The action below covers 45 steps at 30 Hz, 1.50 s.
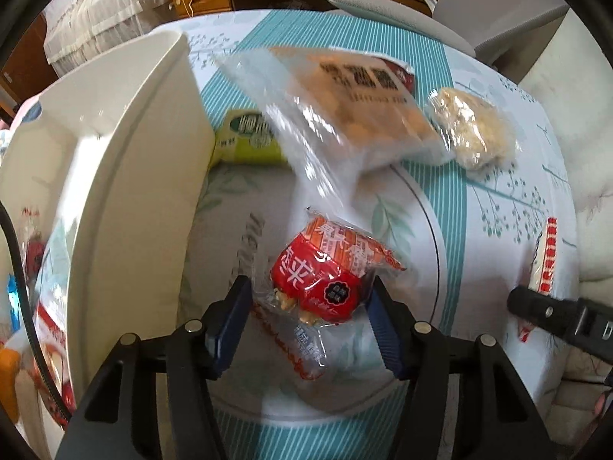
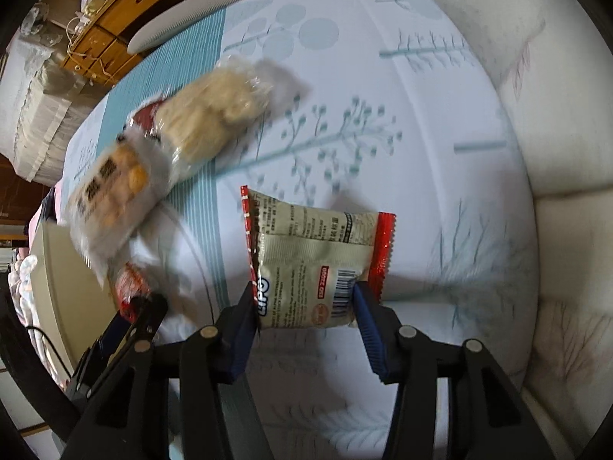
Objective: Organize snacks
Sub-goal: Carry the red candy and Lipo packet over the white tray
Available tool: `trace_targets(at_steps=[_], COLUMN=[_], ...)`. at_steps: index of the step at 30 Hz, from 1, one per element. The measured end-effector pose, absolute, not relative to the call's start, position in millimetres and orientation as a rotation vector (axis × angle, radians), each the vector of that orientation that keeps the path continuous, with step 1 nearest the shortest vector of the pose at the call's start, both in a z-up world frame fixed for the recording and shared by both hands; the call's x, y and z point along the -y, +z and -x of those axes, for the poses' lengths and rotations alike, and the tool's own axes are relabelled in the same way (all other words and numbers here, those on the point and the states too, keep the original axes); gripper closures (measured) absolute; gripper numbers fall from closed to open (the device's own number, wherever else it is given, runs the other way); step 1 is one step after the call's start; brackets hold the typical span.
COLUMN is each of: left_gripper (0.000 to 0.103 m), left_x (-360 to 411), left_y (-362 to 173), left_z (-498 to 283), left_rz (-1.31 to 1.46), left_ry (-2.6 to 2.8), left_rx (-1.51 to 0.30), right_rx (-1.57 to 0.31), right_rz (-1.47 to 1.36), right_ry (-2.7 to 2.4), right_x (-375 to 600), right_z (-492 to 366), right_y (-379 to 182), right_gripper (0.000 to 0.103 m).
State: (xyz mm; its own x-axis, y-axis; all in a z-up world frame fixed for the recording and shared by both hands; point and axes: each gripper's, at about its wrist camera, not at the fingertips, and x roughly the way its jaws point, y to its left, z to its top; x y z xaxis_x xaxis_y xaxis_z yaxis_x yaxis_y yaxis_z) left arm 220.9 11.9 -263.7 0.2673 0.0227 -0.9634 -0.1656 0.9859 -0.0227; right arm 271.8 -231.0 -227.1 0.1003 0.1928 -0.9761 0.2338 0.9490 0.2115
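White bin (image 1: 126, 161) stood far left on the desk (image 1: 498, 207), a green packet (image 1: 249, 138) against its wall; left gripper (image 1: 308, 299) had its jaws clamped on the red snack packet (image 1: 318, 268), pads pressing both sides; the crinkly film looked light, slippery and crushable, best held across its filled middle; farther back lay a clear biscuit bag (image 1: 364, 103) and a pale rice-cake pack (image 1: 475, 126), blurred; right gripper (image 2: 304, 303) had its jaws closed on the cream Lipo packet (image 2: 318, 264) at its lower end; light, soft foil with brittle contents likely; sealed red edges offered a poorer hold.
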Motion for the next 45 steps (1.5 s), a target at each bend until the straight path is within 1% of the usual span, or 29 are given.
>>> trace_targets(at_steps=[11, 18, 25, 34, 41, 45], left_gripper=[0.044, 0.044, 0.044, 0.044, 0.043, 0.042], left_x=[-17, -6, -6, -39, -78, -103], left_y=[-239, -211, -168, -119, -95, -85], left_z=[-175, -139, -115, -87, -68, -63], left_rz=[0.153, 0.16, 0.153, 0.205, 0.219, 0.215], left_ry=[0.039, -0.069, -0.168, -0.229, -0.249, -0.252], left_rx=[-1.328, -1.293, -1.216, -1.098, -1.057, -1.052], right_rx=[-1.579, -1.623, -1.634, -1.618, -1.539, -1.484], right_rz=[-0.379, -0.414, -0.465, -0.539, -0.518, -0.52], right_ry=[0.012, 0.039, 0.065, 0.191, 0.265, 0.294], right_x=[226, 226, 226, 204, 167, 133], right_z=[-206, -167, -127, -100, -96, -114], right_y=[-226, -225, -221, -211, -179, -170], right_gripper=[0.054, 0.054, 0.054, 0.055, 0.055, 0.055])
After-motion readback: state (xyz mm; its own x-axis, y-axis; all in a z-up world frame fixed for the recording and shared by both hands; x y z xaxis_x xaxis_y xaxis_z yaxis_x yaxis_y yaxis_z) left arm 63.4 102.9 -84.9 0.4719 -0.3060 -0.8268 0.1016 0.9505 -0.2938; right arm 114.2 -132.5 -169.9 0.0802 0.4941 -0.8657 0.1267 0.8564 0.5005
